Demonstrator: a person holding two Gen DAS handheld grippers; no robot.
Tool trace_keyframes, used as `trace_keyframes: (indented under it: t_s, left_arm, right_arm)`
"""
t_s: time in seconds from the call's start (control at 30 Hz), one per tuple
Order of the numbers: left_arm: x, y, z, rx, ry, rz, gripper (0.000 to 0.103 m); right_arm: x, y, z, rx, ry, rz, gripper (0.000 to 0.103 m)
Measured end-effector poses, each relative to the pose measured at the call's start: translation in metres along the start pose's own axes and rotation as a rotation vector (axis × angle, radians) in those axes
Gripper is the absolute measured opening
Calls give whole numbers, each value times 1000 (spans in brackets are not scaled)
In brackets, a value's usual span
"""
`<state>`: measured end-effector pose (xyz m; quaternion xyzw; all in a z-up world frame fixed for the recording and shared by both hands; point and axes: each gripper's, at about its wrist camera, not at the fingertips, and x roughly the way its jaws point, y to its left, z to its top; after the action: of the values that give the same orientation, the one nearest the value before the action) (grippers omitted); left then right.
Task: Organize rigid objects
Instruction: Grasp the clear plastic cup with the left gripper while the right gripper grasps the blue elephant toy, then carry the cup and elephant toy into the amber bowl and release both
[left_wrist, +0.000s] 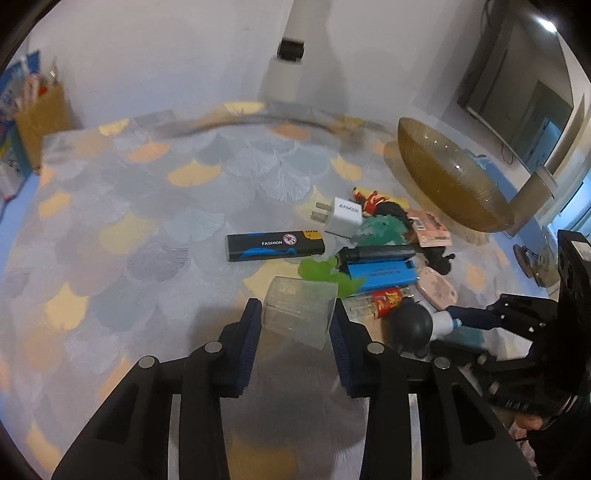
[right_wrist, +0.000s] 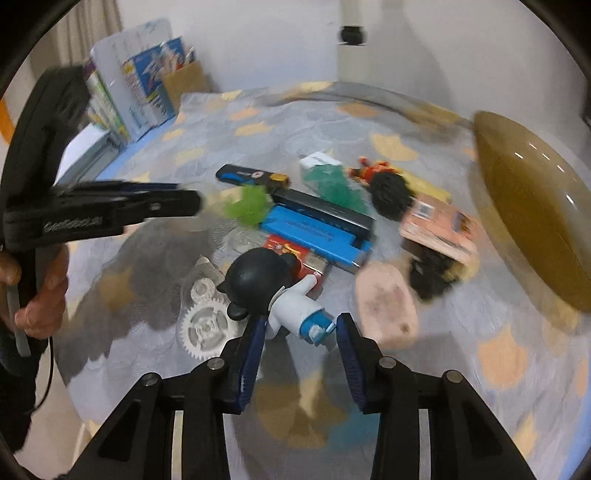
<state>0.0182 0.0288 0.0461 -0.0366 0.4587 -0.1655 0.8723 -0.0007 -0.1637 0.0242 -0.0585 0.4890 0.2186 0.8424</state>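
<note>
The pick-up step is judged in hand: a clear cup (left_wrist: 301, 312) is clenched in the left tongs (left_wrist: 295, 325), a toy figure (right_wrist: 291, 295) in the right tongs (right_wrist: 301, 332), on the worktop (left_wrist: 147, 206), and carriage toward the amber bowl (left_wrist: 447, 177) seems called for.

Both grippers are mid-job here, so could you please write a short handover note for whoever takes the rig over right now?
Left gripper: jaws either side of the clear plastic cup, pads at its walls.
Right gripper: jaws around the blue-and-white end of the toy figure with the black round head.
The rest lie in a pile on the patterned cloth: black lighter, white plug, blue box, pink case.
The amber bowl stands tilted beside the pile, nothing visible in it.
Done: nothing sorted yet.
Left: lift both items, then clear the pile.
</note>
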Motion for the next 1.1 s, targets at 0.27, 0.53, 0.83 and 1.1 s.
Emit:
trace_keyframes:
  t_s: [0.27,0.53,0.83,1.1]
  left_arm:
    - [-16,-9,-30,-19,-11,41,33]
    - [-19,-7,-52,-41,13,43,34]
    - [-5,-1,-58,-66,61,43,41]
    - [-5,-4,-57,-48,68,59,45]
  right_arm:
    - [-47,-24,-43,179,-66,-23,10]
    - [-38,0,-25,1,-45,-35,60]
    - [8,15,0,-120,6,12,49]
    - [-39,-12,6,8,-103,53,15]
